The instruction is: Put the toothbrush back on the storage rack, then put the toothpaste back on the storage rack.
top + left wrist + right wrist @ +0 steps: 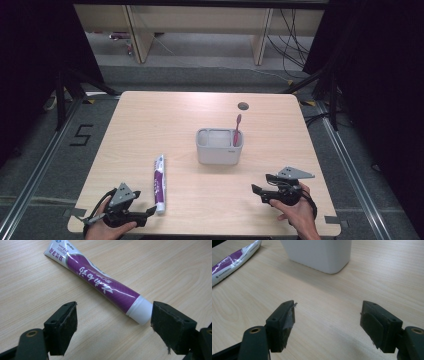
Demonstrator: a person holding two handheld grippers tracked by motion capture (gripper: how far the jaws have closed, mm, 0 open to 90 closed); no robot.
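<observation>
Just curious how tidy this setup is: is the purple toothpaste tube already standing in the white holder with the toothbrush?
No, the toothpaste tube lies flat on the table, apart from the white holder, where the toothbrush stands.

The toothpaste tube (159, 183) lies on the counter (150, 125) just beside the left gripper (150, 212) (cap end nearest); the holder (219, 146) sits farther off.

A white holder (219, 150) stood a little right of the table's (150, 120) middle, well apart from every edge. A red toothbrush (237, 129) stood upright in the holder's right end, its head above the rim. A round cable hole (243, 105) sat in the tabletop near the far edge, right of centre. On the floor off the left edge, a black "5" (81, 134) was marked
</observation>
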